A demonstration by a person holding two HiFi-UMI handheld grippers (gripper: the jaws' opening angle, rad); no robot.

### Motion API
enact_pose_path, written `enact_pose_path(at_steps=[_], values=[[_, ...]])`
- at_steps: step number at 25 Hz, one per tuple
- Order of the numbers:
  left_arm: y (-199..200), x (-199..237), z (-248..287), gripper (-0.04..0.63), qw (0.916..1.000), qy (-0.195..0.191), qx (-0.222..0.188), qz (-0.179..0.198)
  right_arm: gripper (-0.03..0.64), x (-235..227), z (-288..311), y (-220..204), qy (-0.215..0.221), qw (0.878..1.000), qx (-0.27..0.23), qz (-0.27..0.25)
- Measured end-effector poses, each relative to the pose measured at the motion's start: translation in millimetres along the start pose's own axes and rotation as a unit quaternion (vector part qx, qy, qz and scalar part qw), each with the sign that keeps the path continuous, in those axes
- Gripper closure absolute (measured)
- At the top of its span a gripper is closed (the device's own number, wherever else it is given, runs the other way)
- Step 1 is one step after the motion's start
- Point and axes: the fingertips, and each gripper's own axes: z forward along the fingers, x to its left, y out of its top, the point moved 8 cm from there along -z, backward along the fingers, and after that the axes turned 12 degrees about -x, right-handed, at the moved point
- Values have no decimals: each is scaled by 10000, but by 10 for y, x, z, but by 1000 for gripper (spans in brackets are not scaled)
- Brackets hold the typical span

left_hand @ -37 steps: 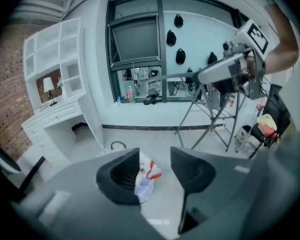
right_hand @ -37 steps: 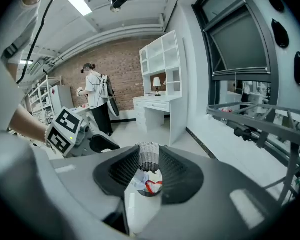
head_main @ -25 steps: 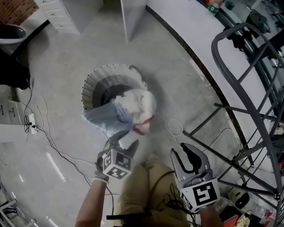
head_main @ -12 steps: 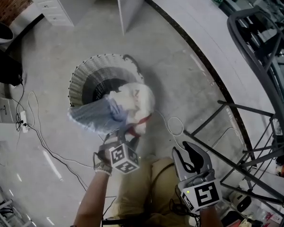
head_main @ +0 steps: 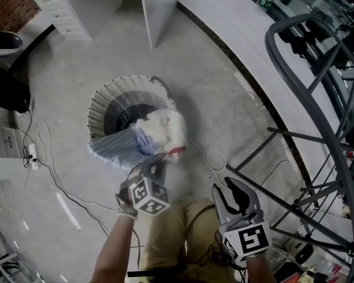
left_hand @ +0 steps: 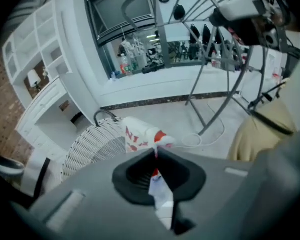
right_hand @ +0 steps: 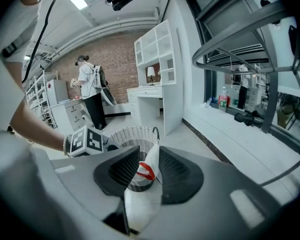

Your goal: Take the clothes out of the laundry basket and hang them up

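A white wicker laundry basket (head_main: 109, 102) stands on the grey floor. Over its near rim hang a white garment with red print (head_main: 168, 130) and a blue-grey cloth (head_main: 113, 149). My left gripper (head_main: 159, 159) reaches the white garment's near edge; its jaws have just been closing and now pinch it. In the left gripper view the gripper (left_hand: 157, 153) has white-and-red fabric (left_hand: 160, 191) between its pads, with the basket (left_hand: 87, 149) behind. My right gripper (head_main: 230, 186) hangs open and empty to the right, apart from the clothes. The right gripper (right_hand: 149, 156) looks at the garment (right_hand: 142, 171) through its gap.
A grey metal drying rack (head_main: 318, 128) fills the right side. Cables (head_main: 50, 167) trail over the floor at left, and a white cord loop (head_main: 216, 158) lies near the rack's foot. White cabinets (head_main: 153, 5) stand beyond the basket. A person (right_hand: 90, 96) stands far back.
My left gripper moved forward and down to the white garment, and its open jaws closed on the cloth. The right gripper sank a little and stayed open.
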Motion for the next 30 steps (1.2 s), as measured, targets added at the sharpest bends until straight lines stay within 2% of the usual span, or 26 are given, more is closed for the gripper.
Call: enact_pose_path(at_steps=[9,17,24,30], values=[[994,570,-923,584,9977,647,-108,-192,509,9,-220,752,144,9998,108,-28],[1896,937,-1777,584,9919,1230,-304,-49,509,105,-378,1451,383,9990,113,-220],[2385,1035,-2491,584,9885,1431,-474,88,485,413,-398,1868,759,9964,-94,-376],[2790,1179,-3025,584,9814,1691,-890,158,463,700,-296,1989,986,9940,-121,-464]])
